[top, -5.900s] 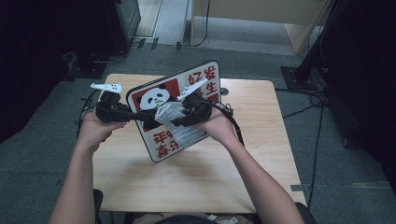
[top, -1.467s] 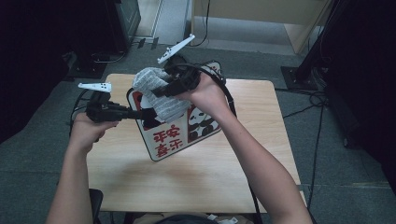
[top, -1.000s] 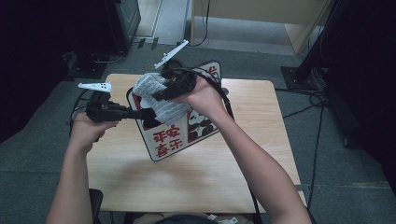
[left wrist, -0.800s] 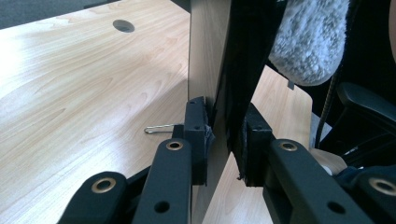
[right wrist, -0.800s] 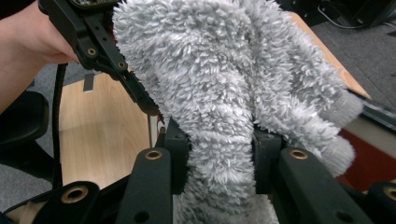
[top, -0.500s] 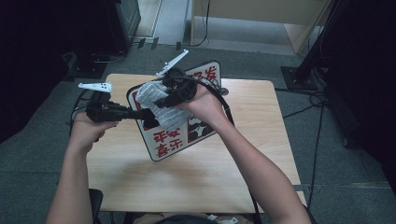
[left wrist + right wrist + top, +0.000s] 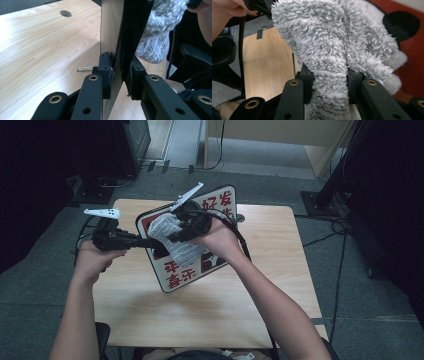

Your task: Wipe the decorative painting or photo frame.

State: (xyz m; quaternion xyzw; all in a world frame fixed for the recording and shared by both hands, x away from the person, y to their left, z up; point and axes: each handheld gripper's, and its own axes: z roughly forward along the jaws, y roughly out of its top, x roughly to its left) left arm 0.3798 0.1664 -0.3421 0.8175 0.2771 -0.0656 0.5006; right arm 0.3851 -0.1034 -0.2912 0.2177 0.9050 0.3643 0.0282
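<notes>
A panda sign board (image 7: 220, 205) with red characters stands tilted above the wooden table (image 7: 210, 315). My left gripper (image 7: 150, 242) is shut on its left edge; in the left gripper view the pads (image 7: 105, 71) clamp the board's thin edge (image 7: 110, 30). A grey fluffy cloth (image 7: 175, 242) is pinched in my right gripper (image 7: 172, 236) and lies against the board's face near the panda. In the right gripper view the cloth (image 7: 324, 37) bulges between the jaws of the right gripper (image 7: 329, 82), with the red board (image 7: 412, 57) behind it.
A round cable hole (image 7: 65, 13) and a small metal clip (image 7: 83, 68) are on the table beyond the board. Cables trail from both grippers. Dark equipment (image 7: 130, 140) stands behind the table at the left, a black stand base (image 7: 325, 195) at the right.
The right hand has brought the cloth down across the board's face from near its upper left corner. The left hand and the board have stayed put.
</notes>
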